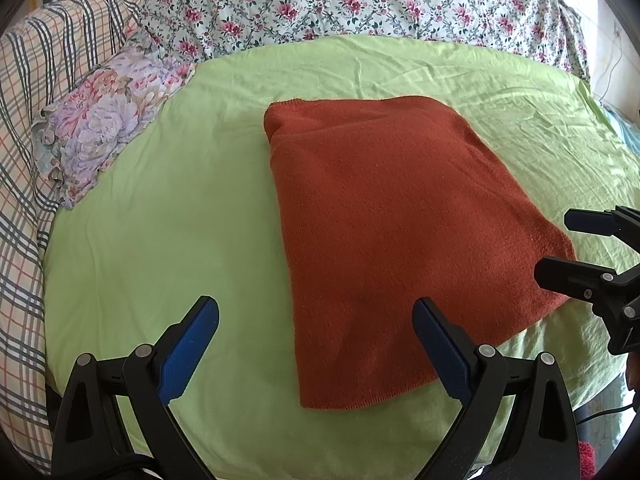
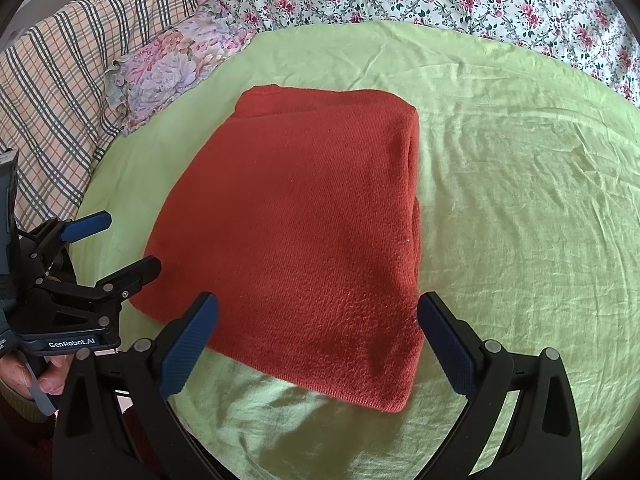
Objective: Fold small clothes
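Left wrist | green sheet (image 1: 160, 240) under folded sweater (image 1: 392, 220) | both grippers' fingers (image 1: 188, 348) released

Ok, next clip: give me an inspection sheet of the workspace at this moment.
Surface: green sheet, wrinkled, spread over a bed.
Job's things: red knit, folded into a rough rectangle, lying flat.
Clutter: floral pillow at the sheet's far left edge.
Grippers: left gripper and right gripper, jaws open, holding nothing, at the knit's near edge.
Cables: thin white cord on the wall, dark cable at the bed's edge.
Surroundings: plaid quilt, floral quilt.
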Motion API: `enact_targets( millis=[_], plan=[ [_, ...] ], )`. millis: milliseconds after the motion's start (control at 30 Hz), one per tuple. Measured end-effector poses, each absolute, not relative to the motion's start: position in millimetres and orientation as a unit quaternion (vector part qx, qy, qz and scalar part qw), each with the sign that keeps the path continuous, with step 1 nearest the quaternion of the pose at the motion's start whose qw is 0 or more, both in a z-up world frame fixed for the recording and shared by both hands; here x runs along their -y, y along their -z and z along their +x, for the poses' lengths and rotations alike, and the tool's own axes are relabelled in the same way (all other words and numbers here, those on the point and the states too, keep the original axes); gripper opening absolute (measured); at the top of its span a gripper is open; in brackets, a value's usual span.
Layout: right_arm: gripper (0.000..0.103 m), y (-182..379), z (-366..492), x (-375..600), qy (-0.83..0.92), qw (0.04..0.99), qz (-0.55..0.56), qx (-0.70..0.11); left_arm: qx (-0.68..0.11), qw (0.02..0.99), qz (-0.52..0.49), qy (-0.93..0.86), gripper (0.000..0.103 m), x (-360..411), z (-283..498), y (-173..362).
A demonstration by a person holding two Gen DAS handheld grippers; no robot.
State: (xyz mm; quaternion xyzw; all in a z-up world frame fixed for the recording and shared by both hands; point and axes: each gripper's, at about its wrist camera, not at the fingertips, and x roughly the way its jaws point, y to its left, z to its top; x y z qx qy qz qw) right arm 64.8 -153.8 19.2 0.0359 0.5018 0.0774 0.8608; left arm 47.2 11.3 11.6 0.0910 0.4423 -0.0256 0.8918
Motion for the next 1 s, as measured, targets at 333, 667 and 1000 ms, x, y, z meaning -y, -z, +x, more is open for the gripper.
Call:
enact_targets(
  millis=[333,667,1000],
  plan=[
    [0.099,-23,74,160,-0.079,0.863,0.034,-0.497,-0.442,0.892,0.092,0.025,0.098,-13,56,-13],
    [0.099,-25,83,152,-0.082,0.864,0.036,-0.496,-0.442,0.892,0.091,0.026,0.098,-13,65,-15],
    [0.099,-23,93,160,-0.075,0.863,0.044,-0.497,-0.442,0.893,0.086,0.02,0.095,-20,85,-14]
  ],
)
